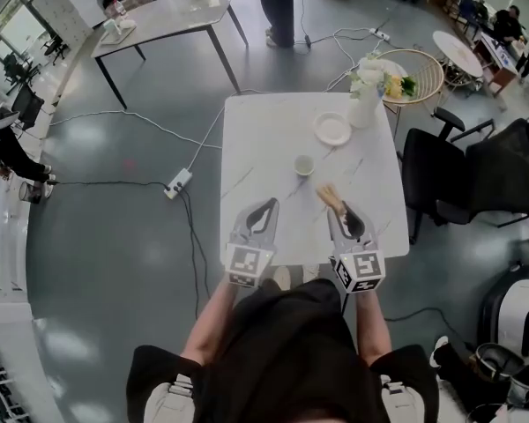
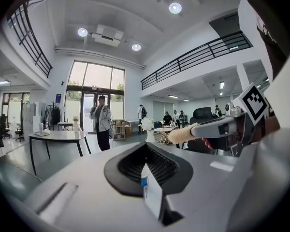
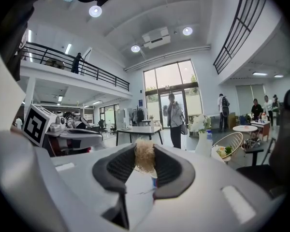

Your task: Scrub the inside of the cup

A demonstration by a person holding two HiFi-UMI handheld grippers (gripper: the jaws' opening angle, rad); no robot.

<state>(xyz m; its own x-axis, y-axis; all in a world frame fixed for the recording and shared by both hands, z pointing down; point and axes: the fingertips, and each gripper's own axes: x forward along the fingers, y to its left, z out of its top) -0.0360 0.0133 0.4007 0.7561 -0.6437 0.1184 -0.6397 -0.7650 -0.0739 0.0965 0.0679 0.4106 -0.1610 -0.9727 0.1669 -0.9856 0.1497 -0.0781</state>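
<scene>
A small pale cup (image 1: 304, 165) stands upright near the middle of the white table (image 1: 256, 139). My right gripper (image 1: 340, 210) is shut on a wooden brush (image 1: 329, 196) whose head points up-left towards the cup, a short way short of it. In the right gripper view the brush's tan bristle tuft (image 3: 145, 156) sticks out between the closed jaws. My left gripper (image 1: 265, 204) hovers near the table's front edge, left of the cup, shut with nothing in it. In the left gripper view the jaws (image 2: 146, 148) meet, and the brush head (image 2: 181, 135) shows to the right.
A white plate (image 1: 332, 129) and a vase of flowers (image 1: 365, 100) stand at the table's far right. Black chairs (image 1: 476, 179) sit right of the table. A power strip (image 1: 178, 183) and cables lie on the floor at left. A person (image 1: 278, 3) stands beyond the table.
</scene>
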